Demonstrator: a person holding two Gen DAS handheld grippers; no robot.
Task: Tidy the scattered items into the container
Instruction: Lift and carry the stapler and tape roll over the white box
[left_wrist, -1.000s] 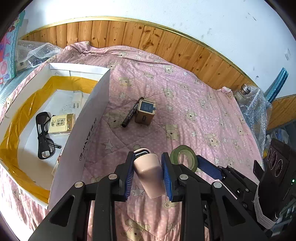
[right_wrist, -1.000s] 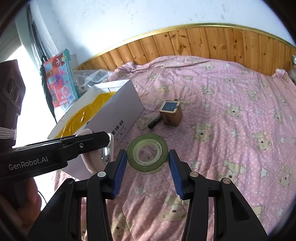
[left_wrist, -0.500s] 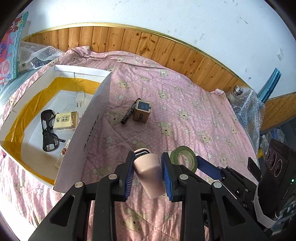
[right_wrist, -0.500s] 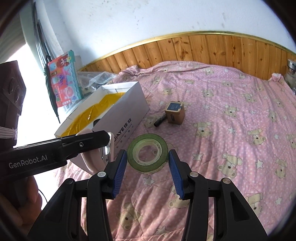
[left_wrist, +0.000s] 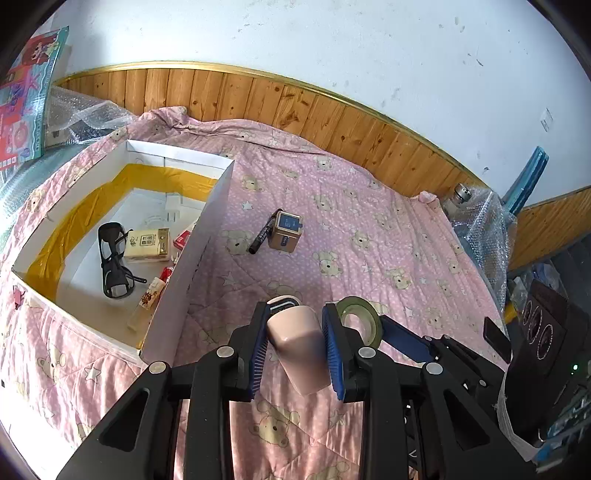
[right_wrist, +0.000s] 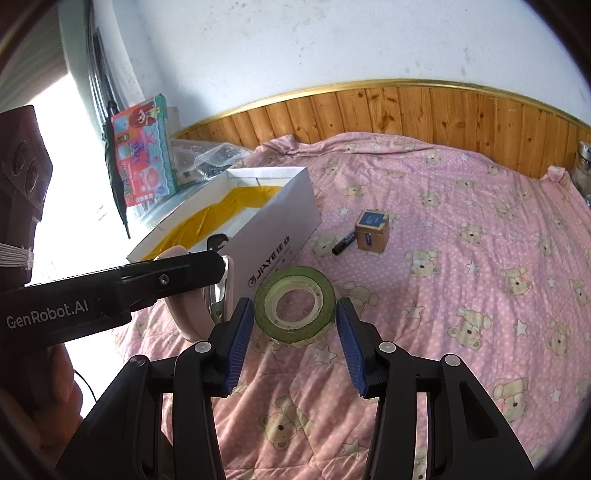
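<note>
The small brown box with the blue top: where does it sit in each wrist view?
Left wrist: the small brown box is centre, above the gripper, on the pink quilt, a black marker against its left side.
Right wrist: upper centre-right, same marker at its left.
Shared landmark: the white container, left of it in both.

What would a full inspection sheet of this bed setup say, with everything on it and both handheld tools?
Surface: pink bear-print quilt.
Job's things: white box holding glasses and small packets; marker beside small brown box on quilt.
Clutter: bubble wrap, picture book.
Grippers: left tool shut on pink stapler; right tool shut on green tape roll.
Cables: nothing seen.
Surroundings: wood panelling, white wall.
</note>
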